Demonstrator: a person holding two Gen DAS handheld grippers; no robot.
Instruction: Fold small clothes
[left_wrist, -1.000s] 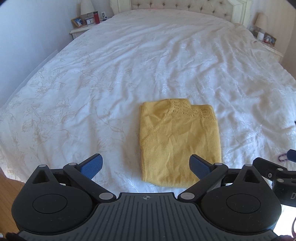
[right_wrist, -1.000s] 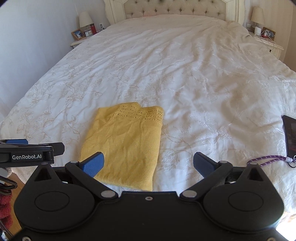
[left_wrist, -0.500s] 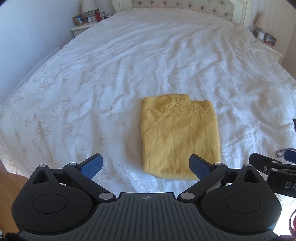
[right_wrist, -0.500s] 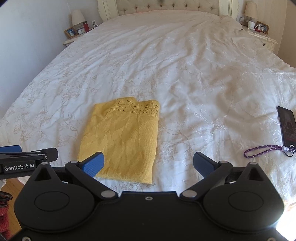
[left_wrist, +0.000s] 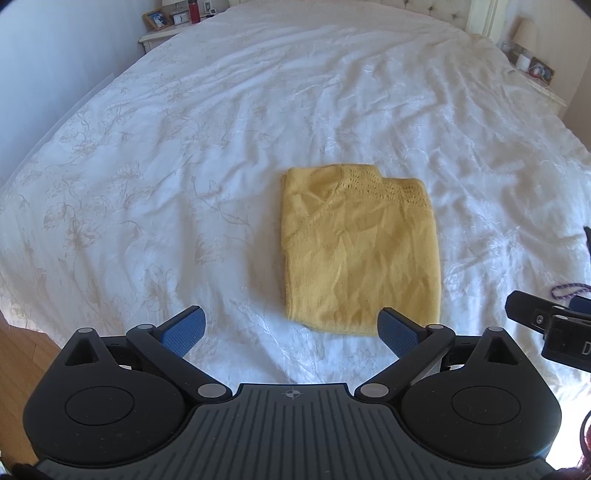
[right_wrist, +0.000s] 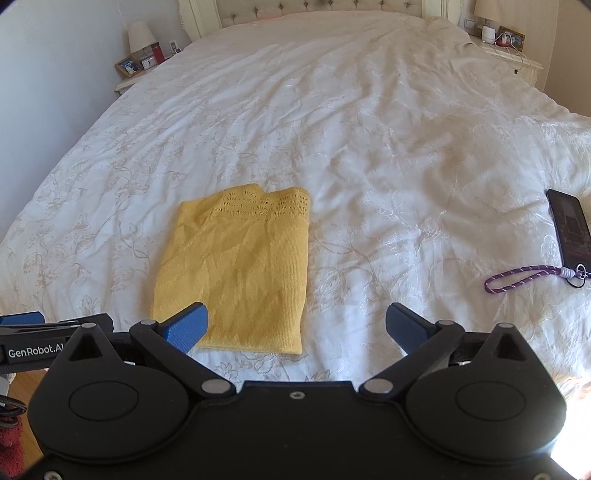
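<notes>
Folded yellow knit top (left_wrist: 360, 251) lies flat on my white embroidered bedspread (left_wrist: 184, 147), lace neckline away from me. My left gripper (left_wrist: 291, 326) spread wide, holding nothing, above top's near edge. My right gripper (right_wrist: 297, 326) likewise agape, empty, near top's corner. Phone (right_wrist: 569, 229) with purple lanyard (right_wrist: 517, 278) at bed's right, partly cut off in left view

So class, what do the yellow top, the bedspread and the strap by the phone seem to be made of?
Yellow top: soft matte knit, probably cotton or wool; fine ribs, openwork band.
Bedspread: white woven fabric with a slight sheen; floral pattern, creases.
Strap: braided purple cord, likely synthetic.
</notes>
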